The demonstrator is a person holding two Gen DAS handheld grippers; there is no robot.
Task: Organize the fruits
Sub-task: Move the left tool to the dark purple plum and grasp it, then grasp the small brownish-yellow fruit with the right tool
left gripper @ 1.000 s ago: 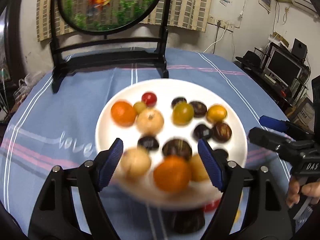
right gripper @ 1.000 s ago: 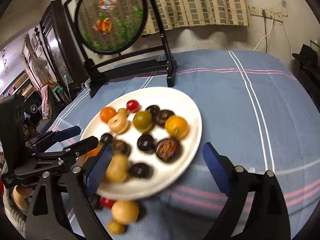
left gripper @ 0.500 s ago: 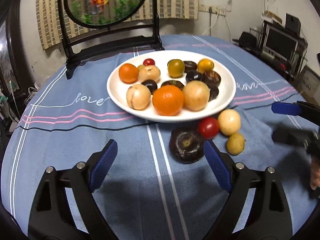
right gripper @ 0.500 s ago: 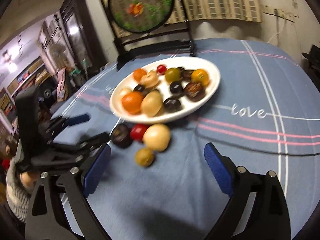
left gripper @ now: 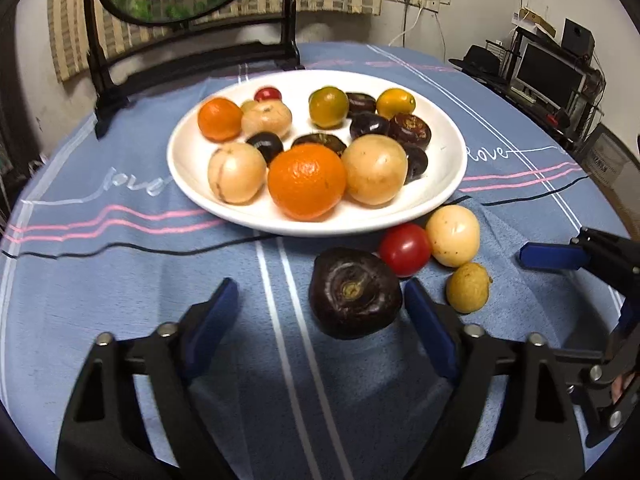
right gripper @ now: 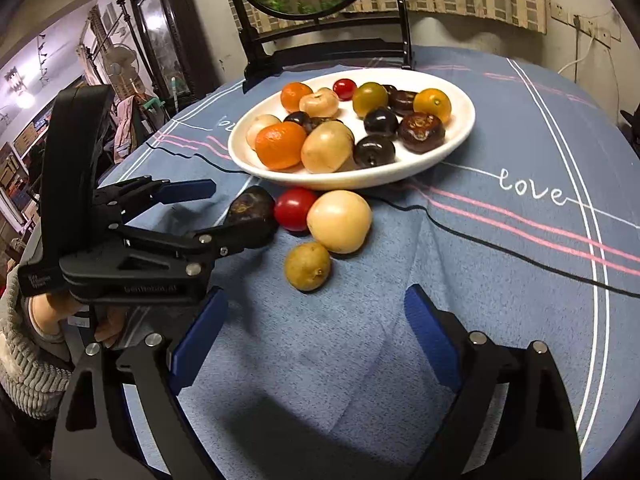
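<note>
A white plate [left gripper: 192, 184] holds several fruits: oranges, pale round fruits and dark ones. On the cloth in front of it lie a dark purple fruit [left gripper: 354, 292], a red tomato [left gripper: 405, 249], a pale round fruit [left gripper: 453, 235] and a small yellow fruit [left gripper: 468, 288]. My left gripper [left gripper: 320, 312] is open, low over the cloth, with the dark fruit just inside its right finger. My right gripper [right gripper: 316, 320] is open and empty, a little short of the small yellow fruit [right gripper: 307, 266]. The plate [right gripper: 460, 136] and the left gripper [right gripper: 208, 216] show in the right wrist view.
A black stand with a round fish picture [left gripper: 192, 32] stands behind the plate. The table has a blue cloth [left gripper: 120, 280] with pink and white stripes. A monitor and shelves [left gripper: 548, 68] are off to the right, cabinets [right gripper: 160, 40] to the left.
Both grippers have pulled back from over the plate and dropped toward the loose fruits on the cloth. The left gripper has closed in on the dark fruit. Both stay open.
</note>
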